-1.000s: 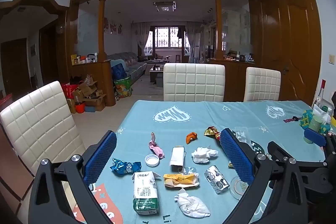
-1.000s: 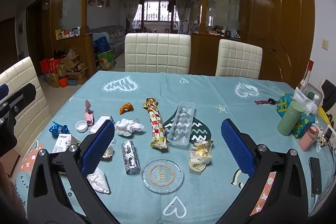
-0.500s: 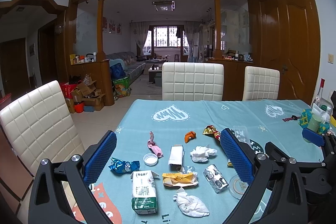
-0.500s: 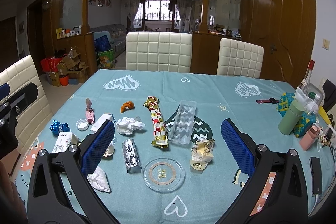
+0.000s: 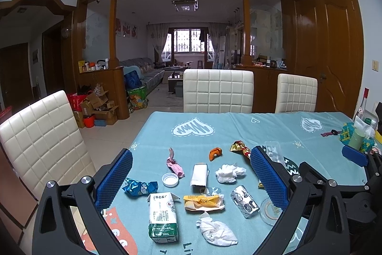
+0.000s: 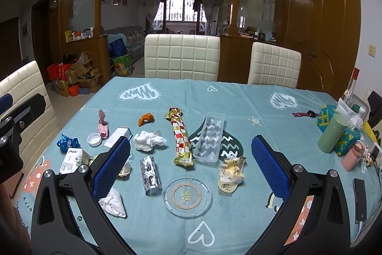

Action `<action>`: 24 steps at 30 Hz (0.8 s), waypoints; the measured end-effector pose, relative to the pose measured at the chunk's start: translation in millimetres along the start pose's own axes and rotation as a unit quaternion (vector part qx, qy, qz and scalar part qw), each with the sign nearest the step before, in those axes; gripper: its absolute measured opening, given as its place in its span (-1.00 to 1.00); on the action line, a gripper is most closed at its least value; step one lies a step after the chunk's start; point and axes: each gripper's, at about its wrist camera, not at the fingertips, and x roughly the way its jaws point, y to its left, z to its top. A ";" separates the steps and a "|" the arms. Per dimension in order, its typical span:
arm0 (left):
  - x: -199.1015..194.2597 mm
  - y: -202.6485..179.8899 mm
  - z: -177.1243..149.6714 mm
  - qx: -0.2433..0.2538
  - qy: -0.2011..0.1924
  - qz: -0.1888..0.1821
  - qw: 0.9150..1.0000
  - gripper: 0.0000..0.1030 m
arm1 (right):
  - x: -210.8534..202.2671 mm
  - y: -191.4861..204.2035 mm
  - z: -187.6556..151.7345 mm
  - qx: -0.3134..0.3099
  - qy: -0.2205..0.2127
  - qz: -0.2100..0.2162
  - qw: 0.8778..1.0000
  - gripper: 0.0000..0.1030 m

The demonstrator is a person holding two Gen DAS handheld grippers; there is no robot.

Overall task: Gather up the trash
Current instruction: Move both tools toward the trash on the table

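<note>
Both grippers, left gripper [image 5: 191,173] and right gripper [image 6: 191,157], hung released, empty. The milk carton [image 5: 163,216] lay nearest the left, long axis pointing near-to-far

The right tongs' [image 6: 191,161] left blue pad hides part of the crumpled yellow wrapper [image 6: 125,169] and white milk carton [image 6: 71,158].

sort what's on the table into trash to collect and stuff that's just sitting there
Trash to collect:
milk carton
blue wrapper
bottle cap
crumpled tissue
red-gold wrapper
silver wrapper
clear plastic tray

Just sitting there:
green flask
pink bottle
phone
glass coaster
</note>
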 end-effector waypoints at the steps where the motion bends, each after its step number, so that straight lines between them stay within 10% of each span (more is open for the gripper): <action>1: 0.0 -0.1 -0.2 0.000 0.000 0.000 1.000 0.88 | 0.1 0.0 -0.4 0.000 0.000 0.000 1.000 0.94; 24: 19.7 5.6 -11.2 0.002 0.025 0.005 1.000 0.88 | 22.8 10.1 -9.1 -0.008 0.028 0.007 1.000 0.94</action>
